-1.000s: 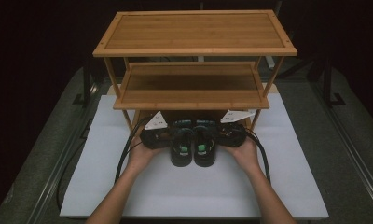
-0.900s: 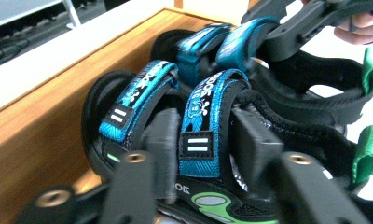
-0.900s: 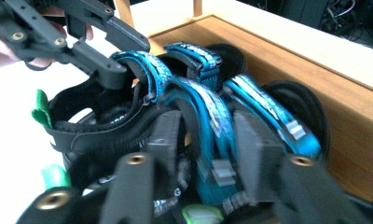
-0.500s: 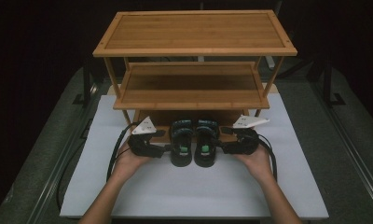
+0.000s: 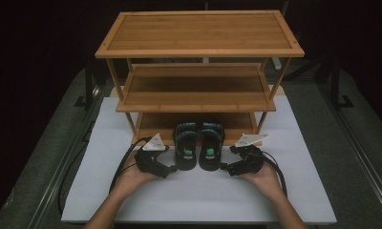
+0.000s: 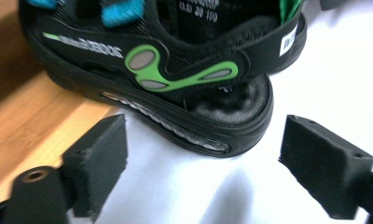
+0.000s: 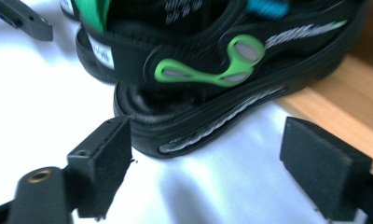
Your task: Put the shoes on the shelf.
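At the near edge of the white mat, two hands come in from below, each holding a gripper. The left gripper and the right gripper sit just outside a pair of sandals, one on each side, with cables looping back toward the person. In both gripper views the two black jaws stand wide apart with nothing between them, each aimed at the heel of its own sandal and clear of it.

The left sandal and right sandal lie side by side, touching or nearly so. Their heels rest on the mat and their toes reach forward onto the lowest board of the rack, as the wood under the front of each sole shows in the gripper views.

They look light, with a thick rubbery sole that should be firm enough to pinch without collapsing, while the straps are soft and would fold. The heel of the sole, or the sole's side edge, seems the safest hold; the strap would likely let the sandal swing. The rubber should not slip much against the pads.

Each is black, with a green figure-of-eight trim with grey insets on the side strap, a ribbed strip along the sole, blue tabs nearer the toe, and a green lining inside.

Beyond them, the rack's middle and top shelves stand bare.
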